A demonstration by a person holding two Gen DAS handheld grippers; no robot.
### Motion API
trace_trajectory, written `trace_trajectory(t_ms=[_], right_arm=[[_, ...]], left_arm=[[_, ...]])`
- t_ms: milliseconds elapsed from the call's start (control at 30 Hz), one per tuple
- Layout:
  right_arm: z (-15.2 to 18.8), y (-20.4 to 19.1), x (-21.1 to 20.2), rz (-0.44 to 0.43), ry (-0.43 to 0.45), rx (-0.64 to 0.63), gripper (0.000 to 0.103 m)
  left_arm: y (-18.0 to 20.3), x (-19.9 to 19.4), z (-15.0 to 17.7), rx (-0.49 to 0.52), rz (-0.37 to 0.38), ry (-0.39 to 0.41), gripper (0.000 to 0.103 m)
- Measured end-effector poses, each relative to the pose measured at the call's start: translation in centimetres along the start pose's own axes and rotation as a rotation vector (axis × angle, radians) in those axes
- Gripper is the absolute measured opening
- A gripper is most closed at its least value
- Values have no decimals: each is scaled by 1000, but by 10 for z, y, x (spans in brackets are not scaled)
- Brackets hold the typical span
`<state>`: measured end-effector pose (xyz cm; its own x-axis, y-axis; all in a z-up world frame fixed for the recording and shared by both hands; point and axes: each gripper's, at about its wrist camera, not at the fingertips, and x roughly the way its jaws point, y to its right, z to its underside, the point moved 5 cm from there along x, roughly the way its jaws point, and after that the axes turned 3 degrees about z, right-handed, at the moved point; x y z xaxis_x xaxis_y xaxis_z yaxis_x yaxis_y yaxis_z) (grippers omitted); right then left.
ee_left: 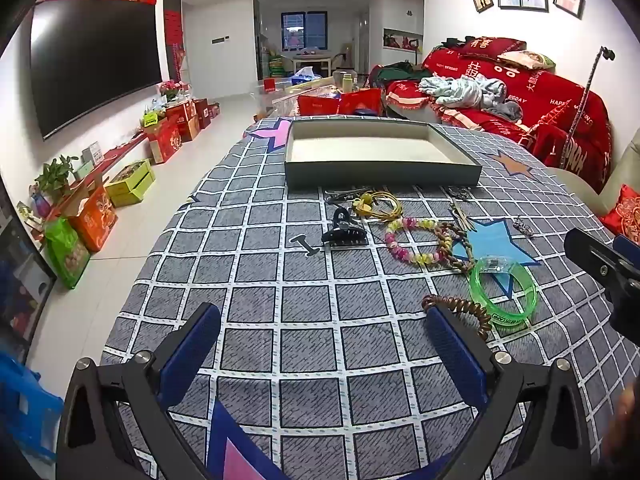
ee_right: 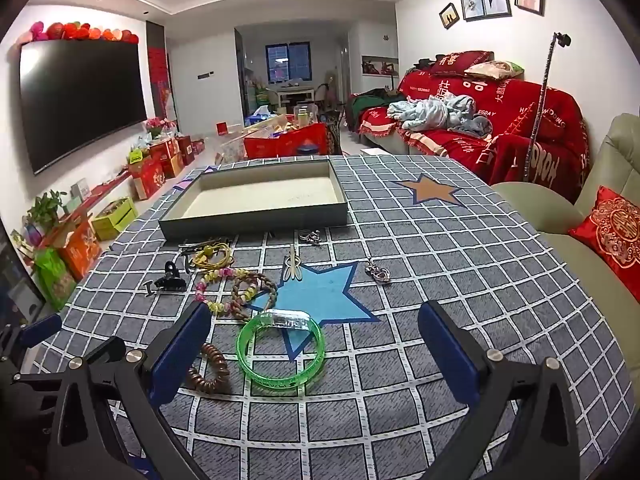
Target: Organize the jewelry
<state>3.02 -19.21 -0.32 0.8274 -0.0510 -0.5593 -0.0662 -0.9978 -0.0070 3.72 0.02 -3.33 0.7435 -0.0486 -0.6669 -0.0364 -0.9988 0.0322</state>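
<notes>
Jewellery lot, laid out on a grey checked tablecloth [ee_right: 440,264] with star patches.

Tray [ee_right: 256,200]: shallow, grey-walled, pale inside, long axis left to right, at the far side of the cloth; nothing visible in it.

Green bangle [ee_right: 280,354]: lies flat, its clear clasp block on the far side, overlapping the blue star [ee_right: 324,294]. It sits between the fingers of the right gripper [ee_right: 314,344], towards the left finger, untouched.

Brown coil band [ee_right: 210,368]: just left of the bangle, partly hidden behind the right gripper's left finger; in the left wrist view it is cut off by the left gripper's right finger.

Bead bracelet [ee_left: 412,242], pink and yellow, overlapping a braided brown ring [ee_left: 450,246]; farther off.

Black claw clip [ee_left: 344,232]: long axis left to right, left of the beads.

Yellow hair ties [ee_left: 378,204], near the tray's front wall; dark pieces beside them too small to tell.

Silver pendant [ee_right: 378,273]: right of the star, detail unclear.

Left gripper [ee_left: 320,332]: jaws spread wide, empty, over bare cloth, near and left of the coil band.

Right gripper: jaws spread wide, holding nothing.
</notes>
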Motion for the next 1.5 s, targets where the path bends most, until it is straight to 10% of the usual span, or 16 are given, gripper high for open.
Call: trace_trajectory(t_ms=[1500], right_arm=[[-4,-7,-3,-7,3,3,103]], left_arm=[[-1,-1,-1,-3,12,13,103]])
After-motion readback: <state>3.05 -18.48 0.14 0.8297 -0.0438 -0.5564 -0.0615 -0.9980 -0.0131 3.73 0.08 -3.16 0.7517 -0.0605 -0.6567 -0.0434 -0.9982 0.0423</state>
